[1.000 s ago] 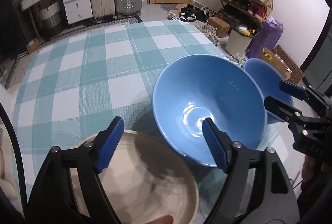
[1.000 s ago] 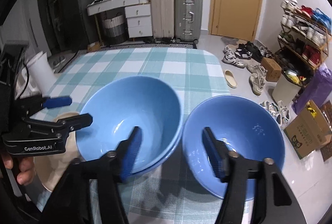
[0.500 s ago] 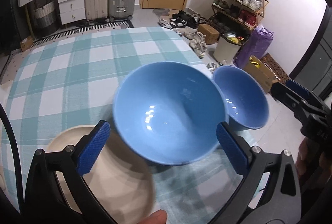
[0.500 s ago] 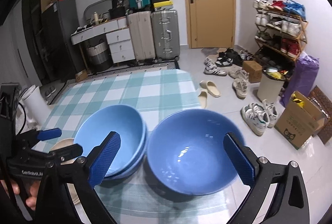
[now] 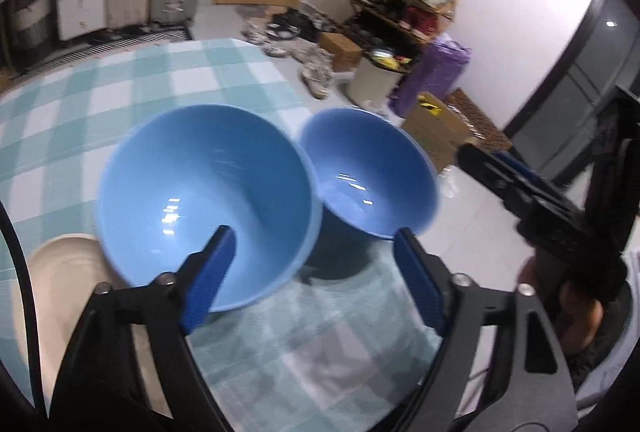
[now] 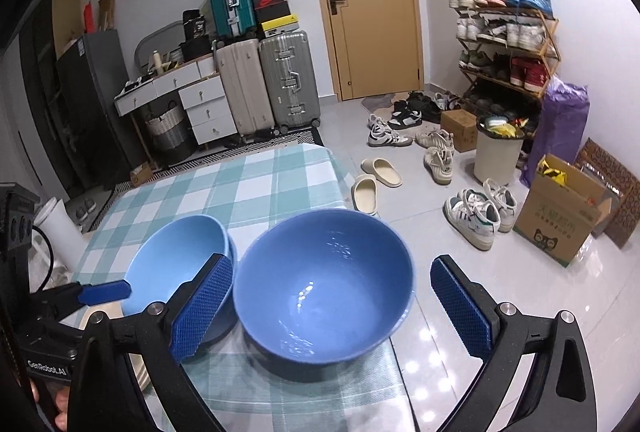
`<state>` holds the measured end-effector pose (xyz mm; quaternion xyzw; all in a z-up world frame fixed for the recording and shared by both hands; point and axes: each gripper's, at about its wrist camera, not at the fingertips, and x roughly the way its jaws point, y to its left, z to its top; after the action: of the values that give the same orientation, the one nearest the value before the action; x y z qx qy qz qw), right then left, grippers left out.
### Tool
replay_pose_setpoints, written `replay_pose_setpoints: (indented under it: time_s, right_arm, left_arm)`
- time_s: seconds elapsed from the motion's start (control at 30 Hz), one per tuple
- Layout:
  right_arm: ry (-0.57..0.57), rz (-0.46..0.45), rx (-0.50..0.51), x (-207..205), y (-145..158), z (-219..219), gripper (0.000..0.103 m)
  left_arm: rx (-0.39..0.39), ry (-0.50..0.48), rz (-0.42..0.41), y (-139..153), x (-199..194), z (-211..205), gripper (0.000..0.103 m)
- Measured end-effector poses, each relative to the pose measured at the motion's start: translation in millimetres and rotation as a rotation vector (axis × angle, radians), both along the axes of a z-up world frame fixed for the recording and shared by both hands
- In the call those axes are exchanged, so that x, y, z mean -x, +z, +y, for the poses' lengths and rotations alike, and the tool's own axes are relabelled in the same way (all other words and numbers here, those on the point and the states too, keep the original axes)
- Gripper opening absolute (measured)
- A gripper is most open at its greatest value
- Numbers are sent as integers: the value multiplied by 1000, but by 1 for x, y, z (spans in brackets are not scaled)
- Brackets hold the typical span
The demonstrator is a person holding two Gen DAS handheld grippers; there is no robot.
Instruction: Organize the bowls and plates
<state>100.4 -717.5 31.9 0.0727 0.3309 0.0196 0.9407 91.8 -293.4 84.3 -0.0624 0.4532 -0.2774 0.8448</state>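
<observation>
At the far left a round, matte cream plate (image 5: 60,268) is seen on the teal-and-white checked tablecloth (image 5: 160,72). Overlapping its edge, a glossy light blue bowl (image 5: 204,192) is set, deep and smooth; just beside it, near the cloth's right edge, a darker blue bowl (image 6: 324,288) of like shape stands. Two bowls and one plate are counted. The left gripper (image 5: 316,280) and right gripper (image 6: 332,308) are both held spread wide, nothing clasped between their knurled blue pads (image 6: 202,308)

Wooden door (image 6: 370,4), suitcases (image 6: 272,80), glossy tiled floor (image 6: 532,296)
</observation>
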Motion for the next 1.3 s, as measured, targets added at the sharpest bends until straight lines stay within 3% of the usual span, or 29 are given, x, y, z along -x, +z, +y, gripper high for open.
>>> replay_pose_setpoints:
  time_s: [0.07, 0.17, 0.33, 0.4, 0.53, 0.67, 0.93, 1.0, 1.2, 1.3]
  right_arm:
    - [-3, -5, -21, 3, -2, -9, 101]
    - [-5, -15, -35, 7, -3, -17, 101]
    - [0, 5, -39, 3, -9, -27, 90]
    - [1, 28, -37, -2, -16, -29, 78]
    - [0, 73, -44, -15, -34, -37, 72]
    - [10, 113, -31, -30, -52, -39, 53]
    - [23, 161, -28, -55, -80, -42, 38]
    - [18, 167, -25, -60, -83, -45, 26]
    - [17, 182, -33, -72, -92, -53, 19]
    - [26, 178, -31, -73, -94, -51, 14]
  left_arm:
    - [29, -45, 18, -2, 2, -10, 54]
    - [22, -98, 43, -7, 4, -28, 46]
    - [-9, -104, 78, -17, 3, -49, 46]
    - [-20, -85, 102, -23, -1, -54, 46]
    - [-38, -54, 107, -31, -5, -59, 46]
    - [-65, -56, 105, -38, -12, -68, 46]
    - [-80, -41, 128, -46, -23, -76, 46]
    - [-85, -36, 127, -47, -26, -76, 46]
    - [-98, -27, 137, -49, -29, -80, 46]
    - [-109, -23, 124, -49, -29, -82, 38]
